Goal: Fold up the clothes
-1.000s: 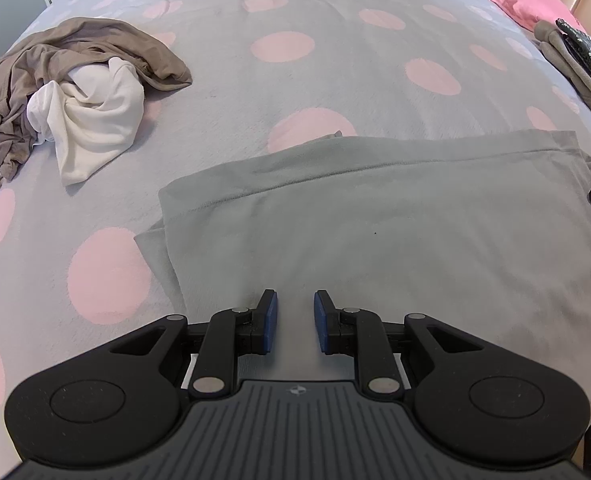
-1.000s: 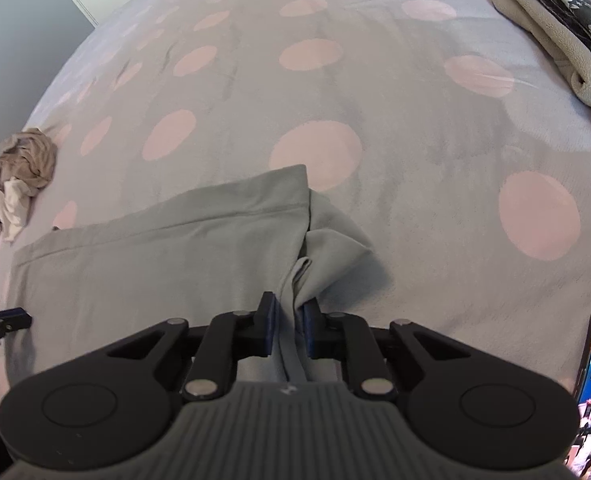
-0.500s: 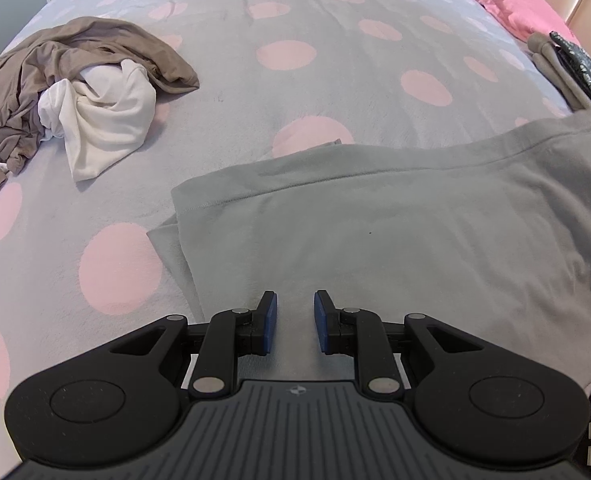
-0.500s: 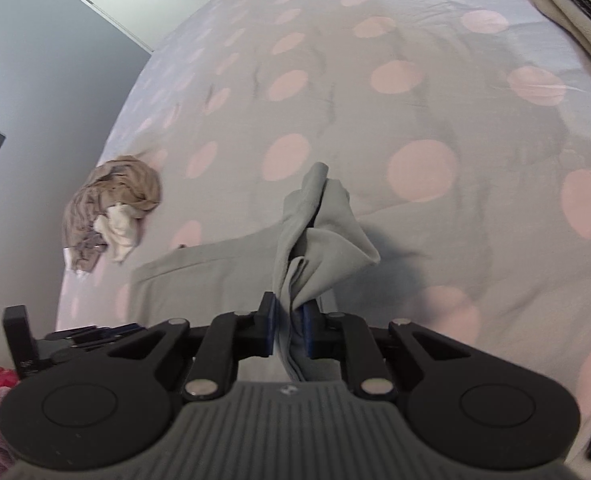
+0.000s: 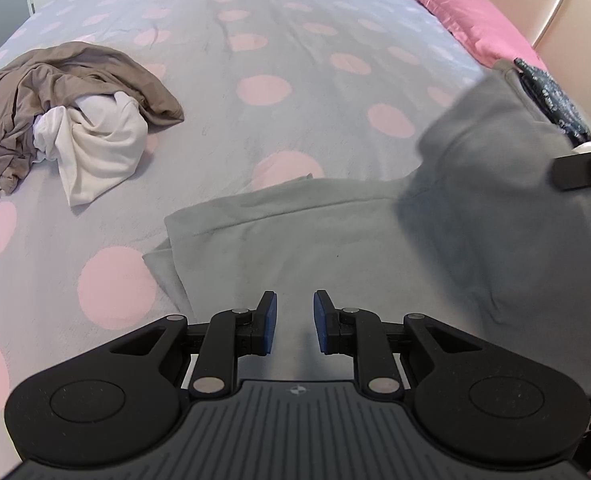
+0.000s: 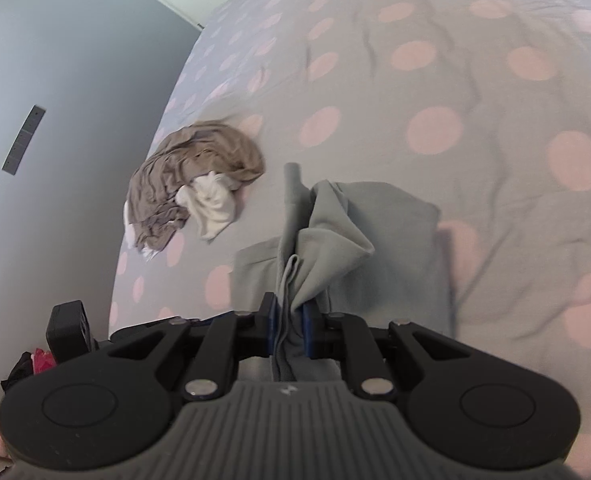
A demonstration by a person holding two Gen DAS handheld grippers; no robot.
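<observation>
- A grey bedspread (image 5: 295,40) dotted with pink covers the bed, a pink pillow (image 5: 467,12) at its far edge.
- A grey garment (image 5: 315,240) lies spread on the bedspread, one end lifted clear.
- A brown and white clothes heap (image 5: 67,112) sits well apart.
- The right gripper (image 6: 290,322) clenches a bunched fold of the garment.
- The left gripper (image 5: 294,322) hovers above the garment, jaws parted, nothing between them.
</observation>
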